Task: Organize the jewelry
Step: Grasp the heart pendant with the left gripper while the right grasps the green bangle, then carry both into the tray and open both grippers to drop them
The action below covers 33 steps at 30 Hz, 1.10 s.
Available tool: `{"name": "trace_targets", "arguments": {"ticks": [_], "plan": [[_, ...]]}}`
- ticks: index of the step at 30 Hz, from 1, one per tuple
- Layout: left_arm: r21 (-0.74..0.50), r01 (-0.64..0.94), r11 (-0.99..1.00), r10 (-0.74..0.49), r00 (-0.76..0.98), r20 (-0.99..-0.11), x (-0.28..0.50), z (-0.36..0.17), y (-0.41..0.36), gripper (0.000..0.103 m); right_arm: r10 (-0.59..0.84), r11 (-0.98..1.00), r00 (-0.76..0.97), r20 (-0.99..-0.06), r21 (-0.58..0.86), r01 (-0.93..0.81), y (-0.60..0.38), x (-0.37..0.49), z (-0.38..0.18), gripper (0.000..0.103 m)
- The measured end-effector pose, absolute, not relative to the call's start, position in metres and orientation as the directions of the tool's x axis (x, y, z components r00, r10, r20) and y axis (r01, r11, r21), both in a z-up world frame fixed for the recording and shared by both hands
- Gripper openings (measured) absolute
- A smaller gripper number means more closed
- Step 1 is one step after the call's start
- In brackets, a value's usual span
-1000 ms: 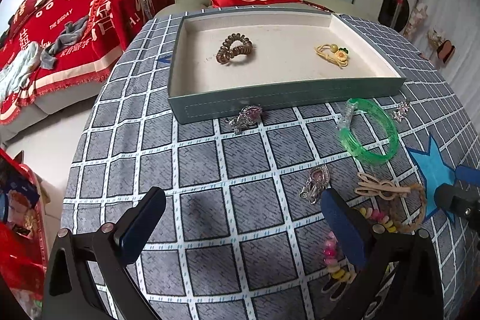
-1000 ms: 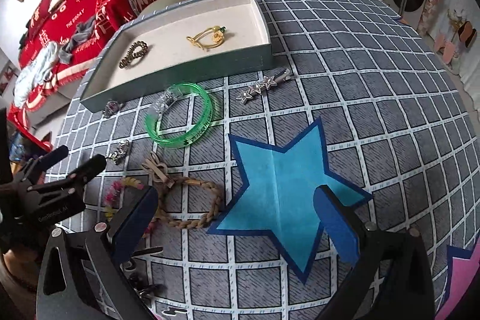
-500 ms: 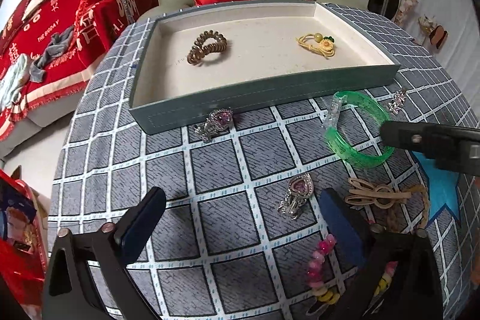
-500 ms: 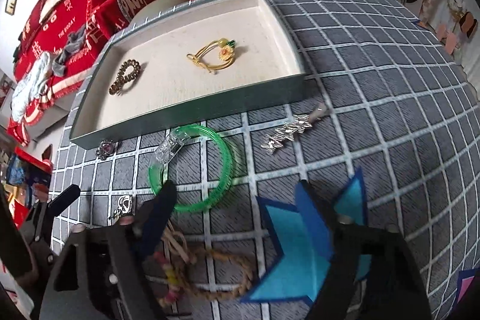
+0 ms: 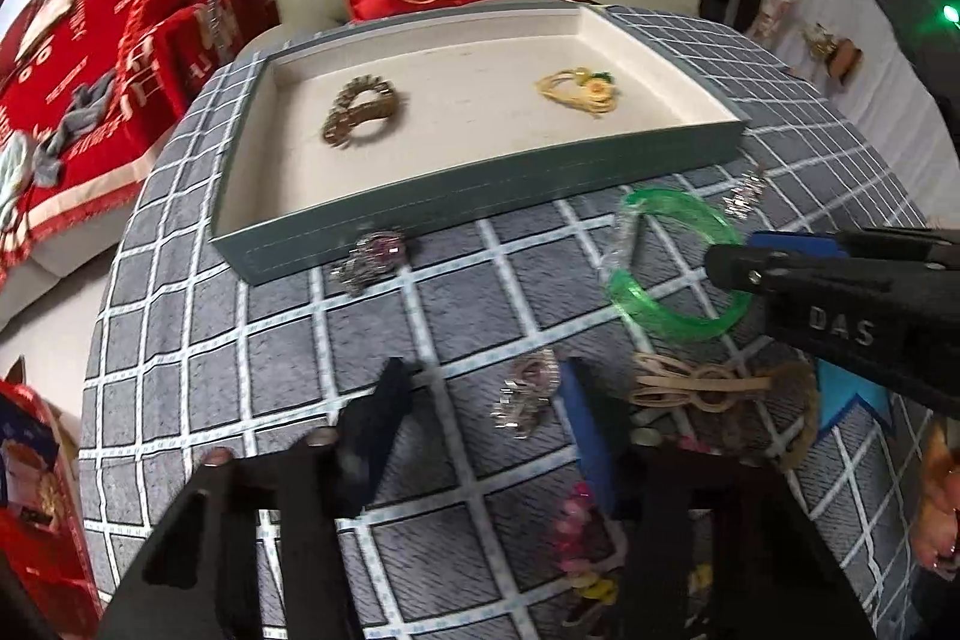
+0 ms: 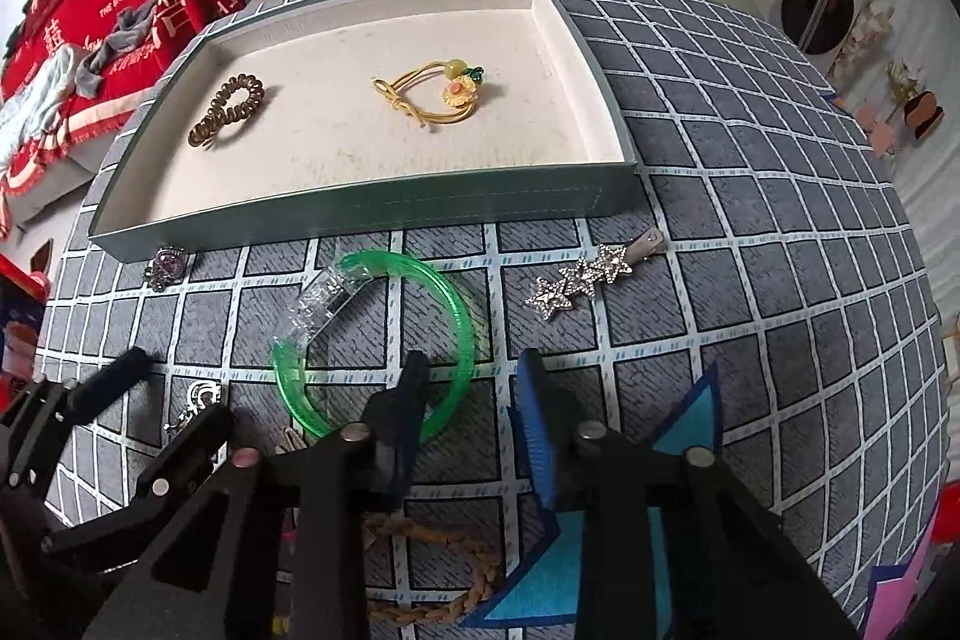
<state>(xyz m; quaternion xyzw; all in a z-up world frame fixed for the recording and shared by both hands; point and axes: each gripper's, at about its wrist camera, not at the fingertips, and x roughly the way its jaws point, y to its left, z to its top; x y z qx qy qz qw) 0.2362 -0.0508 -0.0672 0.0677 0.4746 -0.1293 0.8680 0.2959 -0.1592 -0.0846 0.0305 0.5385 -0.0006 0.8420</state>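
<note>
Green bangle (image 6: 384,340) lying flat on checked cloth (image 6: 750,280), just in front of tray (image 6: 360,214); bangle's near rim straddled by right gripper (image 6: 471,400), jaws just narrowed, not seen pressing. Star clip (image 6: 585,277) at 3 o'clock of bangle. Heart brooch (image 5: 525,391) set between fingers of left gripper (image 5: 480,412), jaws just narrowed, contact unclear. Coil tie (image 6: 231,107) and yellow tie (image 6: 435,94) seen inside tray.

Tray (image 6: 360,211) front wall blocks; cloth (image 6: 750,292) rightward open.
</note>
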Motion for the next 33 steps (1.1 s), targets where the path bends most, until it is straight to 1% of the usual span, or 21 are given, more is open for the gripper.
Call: {"name": "trace_targets", "arguments": {"ticks": [1,2,4,9,23,28,33], "plan": [[-0.004,0.302,0.953,-0.167,0.518,-0.839,0.235,-0.066,-0.053,0.041,0.034,0.998,0.421,-0.906,0.054,0.034,-0.160,0.295,-0.084,0.020],[0.001,0.310,0.951,-0.168,0.519,-0.838,0.233,-0.066,-0.056,0.032,0.034,0.998,0.422,-0.906,0.055,0.037,-0.160,0.295,-0.084,0.011],[0.000,0.315,0.949,-0.172,0.517,-0.838,0.232,-0.065,-0.057,0.032,0.036,0.997,0.423,-0.906,0.061,0.045,-0.160,0.295,-0.085,0.007],[-0.032,0.305,0.952,-0.190,0.508,-0.840,0.234,-0.062,-0.050,0.032,0.087,0.990,0.425,-0.901,0.126,0.066,-0.171,0.290,-0.083,0.008],[-0.080,0.299,0.951,-0.242,0.557,-0.795,0.233,-0.033,-0.037,0.032,0.162,0.977,0.478,-0.864,0.208,0.044,-0.184,0.276,-0.054,0.008],[-0.145,0.268,0.952,-0.278,0.566,-0.776,0.243,-0.018,-0.021,0.032,0.171,0.975,0.503,-0.847,0.220,0.040,-0.188,0.278,-0.040,0.008],[-0.131,0.254,0.958,-0.263,0.599,-0.756,0.259,-0.003,-0.013,0.032,0.189,0.969,0.521,-0.832,0.243,0.037,-0.191,0.289,-0.029,0.008]]}}
